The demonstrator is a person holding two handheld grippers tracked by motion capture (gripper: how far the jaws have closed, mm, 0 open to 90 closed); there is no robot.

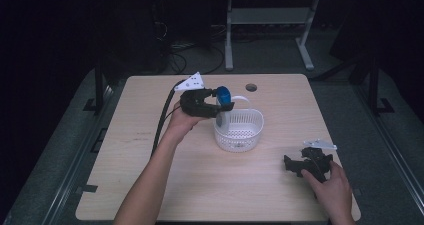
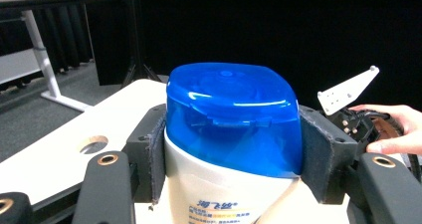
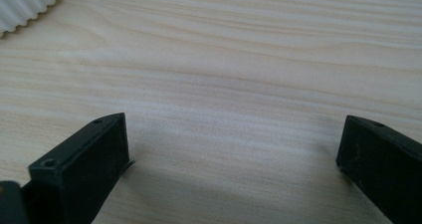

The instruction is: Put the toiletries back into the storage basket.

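A white bottle with a blue cap (image 2: 234, 119) is clamped between the pads of my left gripper (image 2: 231, 154). In the high view that left gripper (image 1: 220, 105) holds the bottle (image 1: 223, 97) over the left rim of a white perforated basket (image 1: 242, 132) at the table's middle. My right gripper (image 1: 295, 165) rests low on the table at the front right, held by a hand. Its jaws stand wide apart over bare wood (image 3: 234, 134), with nothing between them.
The light wooden table (image 1: 150, 175) has a round cable hole (image 1: 251, 87) near its far edge. A corner of the ribbed basket (image 3: 27, 2) appears at the top left of the right gripper view. Desk legs and cables stand on the dark floor beyond.
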